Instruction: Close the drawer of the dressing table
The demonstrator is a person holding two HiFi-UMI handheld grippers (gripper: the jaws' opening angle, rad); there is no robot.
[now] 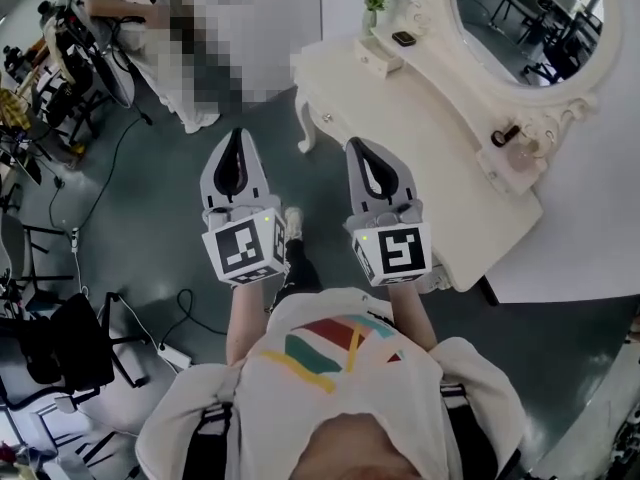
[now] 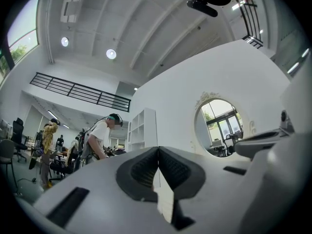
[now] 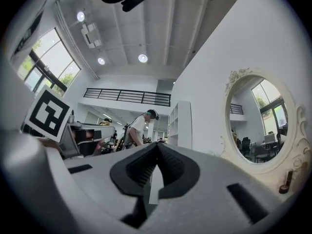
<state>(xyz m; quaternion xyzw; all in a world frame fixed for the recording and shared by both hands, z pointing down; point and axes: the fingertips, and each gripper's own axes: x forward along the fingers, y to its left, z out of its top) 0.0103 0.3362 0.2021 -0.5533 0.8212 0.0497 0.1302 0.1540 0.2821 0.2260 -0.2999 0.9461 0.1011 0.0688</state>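
The white dressing table (image 1: 430,138) with its oval mirror (image 1: 525,18) stands at the upper right of the head view. From here I cannot make out its drawer front. My left gripper (image 1: 237,133) is held over the floor to the left of the table, shut and empty. My right gripper (image 1: 360,145) hovers beside the table's front edge, also shut with nothing between its pads. In the left gripper view the left gripper (image 2: 158,150) has its jaws pressed together, with the mirror (image 2: 219,128) ahead to the right. The right gripper (image 3: 157,146) shows its jaws meeting too, beside the mirror (image 3: 258,121).
On the tabletop lie a white box (image 1: 378,56), a small dark item (image 1: 404,38), a little plant (image 1: 375,0) and a small bottle (image 1: 505,135). Cables and a power strip (image 1: 175,353) cross the floor, near a black chair (image 1: 60,348). A person (image 2: 100,138) stands further off.
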